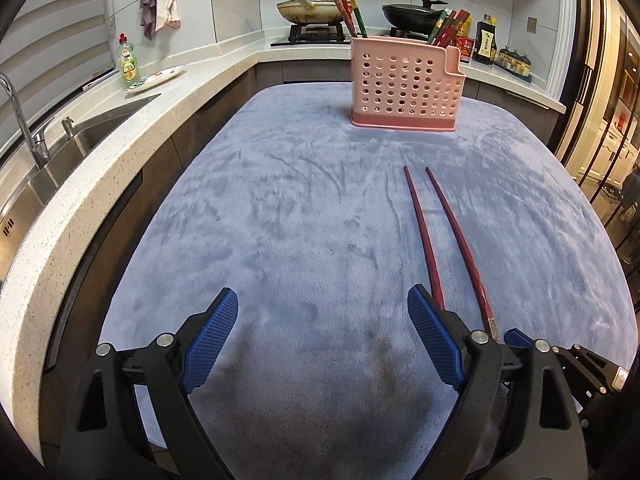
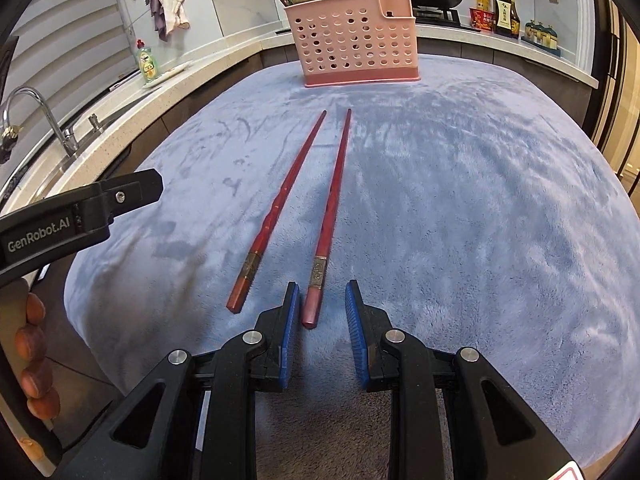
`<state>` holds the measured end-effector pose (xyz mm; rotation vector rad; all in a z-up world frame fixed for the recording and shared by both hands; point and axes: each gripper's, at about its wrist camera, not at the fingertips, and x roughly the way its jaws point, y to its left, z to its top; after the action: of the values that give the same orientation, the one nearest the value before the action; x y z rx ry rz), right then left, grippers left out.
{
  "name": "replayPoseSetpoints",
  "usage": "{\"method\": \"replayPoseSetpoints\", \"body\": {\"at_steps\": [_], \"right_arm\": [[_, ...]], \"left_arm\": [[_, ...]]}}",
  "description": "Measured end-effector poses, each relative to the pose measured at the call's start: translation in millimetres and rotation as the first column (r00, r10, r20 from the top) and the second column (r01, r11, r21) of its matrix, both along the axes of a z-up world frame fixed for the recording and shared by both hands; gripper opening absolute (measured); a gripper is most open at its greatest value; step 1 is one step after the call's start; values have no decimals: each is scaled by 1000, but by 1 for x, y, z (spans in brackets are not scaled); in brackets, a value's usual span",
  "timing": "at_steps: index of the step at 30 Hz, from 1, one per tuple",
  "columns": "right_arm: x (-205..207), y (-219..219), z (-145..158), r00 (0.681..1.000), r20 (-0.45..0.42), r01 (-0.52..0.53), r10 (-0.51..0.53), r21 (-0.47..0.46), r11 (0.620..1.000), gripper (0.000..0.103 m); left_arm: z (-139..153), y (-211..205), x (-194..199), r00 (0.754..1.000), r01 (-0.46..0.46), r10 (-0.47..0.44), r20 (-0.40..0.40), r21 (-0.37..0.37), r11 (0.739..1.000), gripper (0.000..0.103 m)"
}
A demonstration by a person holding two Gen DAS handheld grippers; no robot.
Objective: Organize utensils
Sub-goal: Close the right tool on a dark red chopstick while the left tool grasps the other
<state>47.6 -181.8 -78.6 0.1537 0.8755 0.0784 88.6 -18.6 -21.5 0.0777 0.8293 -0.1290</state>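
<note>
Two dark red chopsticks lie side by side on the blue cloth [image 1: 280, 208], tips toward the pink perforated holder [image 2: 352, 48]. My right gripper [image 2: 323, 288] stands narrowly open, low over the cloth. The thick end of the right chopstick [image 2: 332, 208] lies between its blue pads, and a gap shows on the right side. Just left of those fingers lies the left chopstick [image 2: 280, 208]. My left gripper [image 1: 323, 300] is open wide and holds nothing, with both chopsticks [image 1: 424, 240] beyond its right finger. The holder [image 1: 400, 84] stands at the far edge with several chopsticks upright in it.
A stone counter [image 1: 192, 92] with a sink [image 1: 60, 152], faucet [image 2: 36, 116] and green soap bottle [image 1: 128, 60] runs along the left. Pans [image 1: 312, 10] sit on the stove behind the holder. Sauce bottles [image 1: 486, 40] stand at the back right. A hand's fingers [image 2: 34, 360] show at the left edge.
</note>
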Motion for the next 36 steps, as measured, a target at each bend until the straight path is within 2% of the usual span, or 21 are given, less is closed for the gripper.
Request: {"method": "replayPoseSetpoints", "body": {"at_steps": [7,17,28,30,32,36], "right_arm": [[1,-7,-2,1000,6,18,-18,-8,1000,7],[-10,-31,2,996,18,89,-89,-5,996,7],[-23,-49,-2,992,8,127,-127,30,991,7],[-25,-50,-3,992,9,125,-125,30,992,7],[-25,-50,-3,992,9,124,-124,30,992,7],[-25,-50,-3,992,9,125,-125,32,992,7]], "left_arm": [[-6,-5,-2,1000,11,-11,-20,4,1000,83],[-19,-19,-7,997,51,-52,-58,-14,999,90],[-46,-41,-9,986,95,-104,-128,-76,993,91],[-49,-42,-8,986,94,-104,-132,-82,992,89],[-52,-43,-8,984,97,-109,-138,-88,991,78],[-54,-44,-8,987,95,-103,-127,-66,993,65]]}}
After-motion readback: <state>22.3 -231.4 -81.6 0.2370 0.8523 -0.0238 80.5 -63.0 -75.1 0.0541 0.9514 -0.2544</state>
